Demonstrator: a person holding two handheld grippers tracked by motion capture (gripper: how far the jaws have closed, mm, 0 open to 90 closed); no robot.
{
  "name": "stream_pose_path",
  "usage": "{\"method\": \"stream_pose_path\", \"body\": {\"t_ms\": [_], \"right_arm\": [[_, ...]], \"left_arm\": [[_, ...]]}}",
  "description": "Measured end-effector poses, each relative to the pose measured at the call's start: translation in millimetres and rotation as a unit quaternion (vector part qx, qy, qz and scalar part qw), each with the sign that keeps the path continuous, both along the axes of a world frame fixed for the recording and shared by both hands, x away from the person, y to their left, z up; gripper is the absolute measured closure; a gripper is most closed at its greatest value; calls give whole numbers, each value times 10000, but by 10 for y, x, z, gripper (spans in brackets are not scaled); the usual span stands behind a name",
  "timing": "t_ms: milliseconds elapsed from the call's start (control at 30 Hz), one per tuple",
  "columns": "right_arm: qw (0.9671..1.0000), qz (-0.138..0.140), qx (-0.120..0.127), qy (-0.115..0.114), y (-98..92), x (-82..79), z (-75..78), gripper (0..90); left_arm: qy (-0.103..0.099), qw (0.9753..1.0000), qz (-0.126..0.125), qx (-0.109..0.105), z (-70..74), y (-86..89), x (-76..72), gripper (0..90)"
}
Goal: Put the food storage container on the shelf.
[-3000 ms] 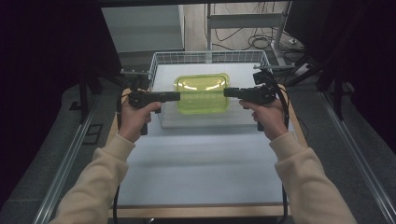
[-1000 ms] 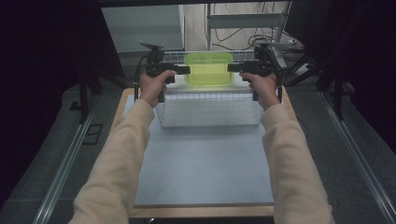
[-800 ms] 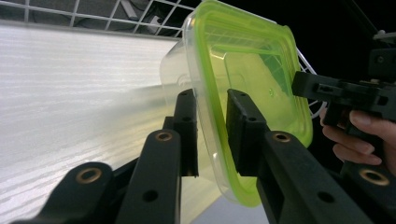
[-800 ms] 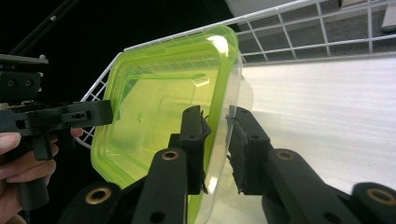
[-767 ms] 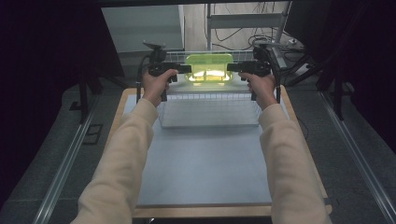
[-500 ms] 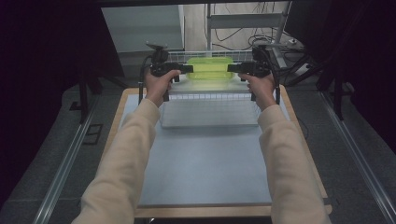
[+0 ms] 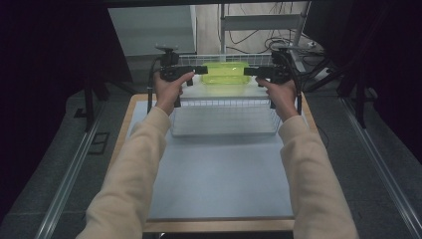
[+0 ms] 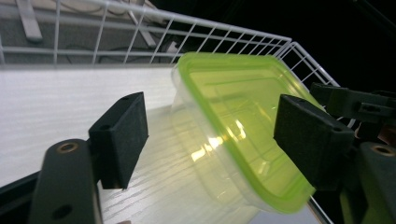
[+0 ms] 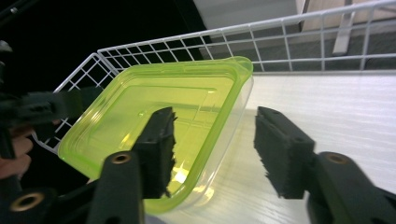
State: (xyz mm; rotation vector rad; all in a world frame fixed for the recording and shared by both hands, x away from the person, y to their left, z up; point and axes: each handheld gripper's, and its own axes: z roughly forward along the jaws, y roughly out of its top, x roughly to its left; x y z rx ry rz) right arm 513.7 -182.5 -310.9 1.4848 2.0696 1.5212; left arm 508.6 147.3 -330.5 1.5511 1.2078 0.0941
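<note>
Dark curtains close in both sides of the workspace, and ahead of me a pale blue mat (image 7: 219, 174) covers the table, with a white wire basket (image 7: 224, 103) sitting at its far end. Inside that basket, toward the back wall, sits the clear container with the green lid (image 7: 226, 72). I have my left gripper (image 7: 201, 70) reaching in from the left end of the container and my right gripper (image 7: 250, 71) from the right end, both hands up at the basket's far corners. Through the left gripper view, the jaws stand wide apart, and the container (image 8: 233, 135) lies between them on the basket's white woodgrain floor; neither pad touches it as far as I can tell. Through the right gripper view, the jaws are likewise spread, with the container's (image 9: 159, 121) near rim running between them, one pad over the lid and the other off to the side above the floor. The container looks level on the basket floor.
</note>
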Motion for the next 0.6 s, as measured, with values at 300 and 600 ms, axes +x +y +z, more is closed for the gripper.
{"method": "stream_pose_path", "body": {"t_ms": [300, 600], "right_arm": [[9986, 275, -137, -430, -178, -369, 49, 354], [9945, 795, -214, -651, -293, -840, -77, 316]], "left_arm": [[-275, 9992, -268, -77, 90, 146, -362, 238], [-578, 9963, -596, 240, -29, 245, -957, 230]]}}
